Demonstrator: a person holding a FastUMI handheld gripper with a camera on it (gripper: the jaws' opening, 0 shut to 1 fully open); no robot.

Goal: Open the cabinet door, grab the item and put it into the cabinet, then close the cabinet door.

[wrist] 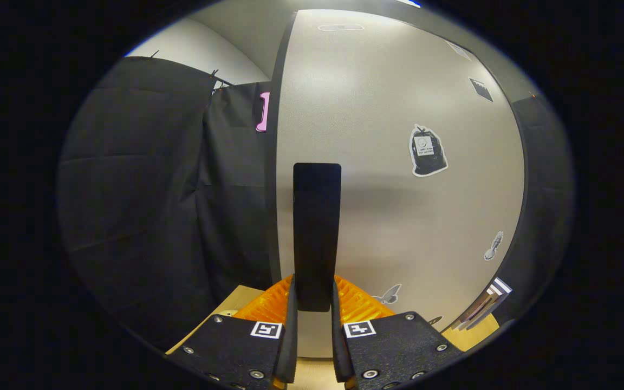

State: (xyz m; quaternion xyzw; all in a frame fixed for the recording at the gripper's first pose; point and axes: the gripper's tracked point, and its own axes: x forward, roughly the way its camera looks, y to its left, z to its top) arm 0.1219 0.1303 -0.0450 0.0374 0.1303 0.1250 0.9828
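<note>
A grey cabinet door [398,216] stands upright right in front of me, with small stickers on it, among them a black bag sticker [427,151]. A tall black handle [316,227] runs vertically near the door's left edge. My gripper [314,295] is shut on the handle's lower end, one finger pressing on each side of it. I cannot tell whether the door is ajar. The item for the cabinet is out of sight.
Black cloth [171,189] hangs just left of the door's edge. A light wooden tabletop [474,333] lies under the fingers. Several thin flat things [485,303] lean by the door's lower right corner.
</note>
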